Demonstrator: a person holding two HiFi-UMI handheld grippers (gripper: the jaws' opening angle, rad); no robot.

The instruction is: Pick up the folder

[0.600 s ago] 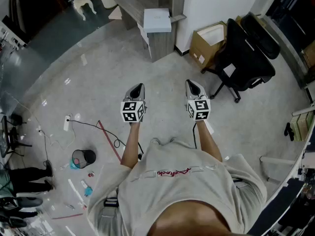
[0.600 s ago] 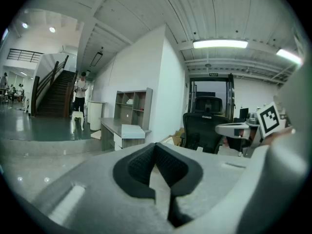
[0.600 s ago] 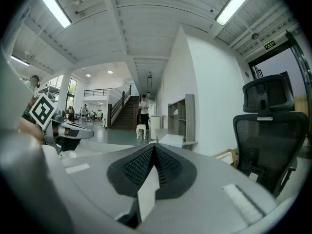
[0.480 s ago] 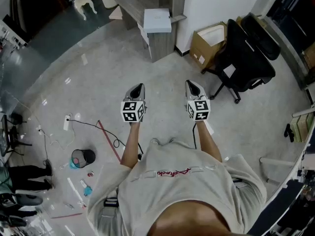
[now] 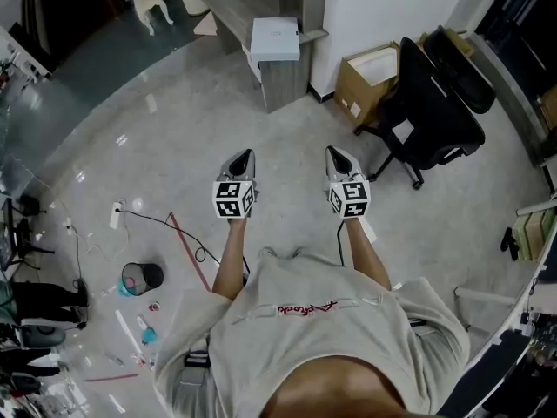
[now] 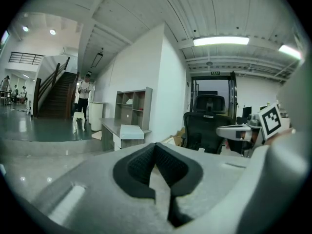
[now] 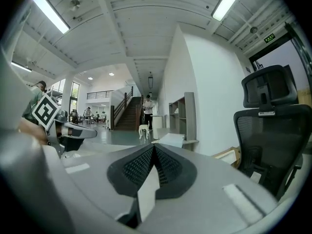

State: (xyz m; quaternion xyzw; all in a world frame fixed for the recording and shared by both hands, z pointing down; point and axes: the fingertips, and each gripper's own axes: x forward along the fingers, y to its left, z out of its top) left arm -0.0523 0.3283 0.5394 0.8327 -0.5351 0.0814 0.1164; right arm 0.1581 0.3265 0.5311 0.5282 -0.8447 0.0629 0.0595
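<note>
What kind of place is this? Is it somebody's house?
Probably not a house. It looks like a big open office or workshop hall: a black office chair, a grey desk with shelves, and a staircase farther back.

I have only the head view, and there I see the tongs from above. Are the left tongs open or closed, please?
Observer: Closed. In the left gripper view the left tongs have their pads together, with nothing between them.
Operator: And the right ones?
Observer: The right tongs are closed and empty too, as the right gripper view shows.
Operator: What is behind the desk with the folder?
Observer: Beyond the desk and the folder, a staircase goes up, with a person standing beside it.
</note>
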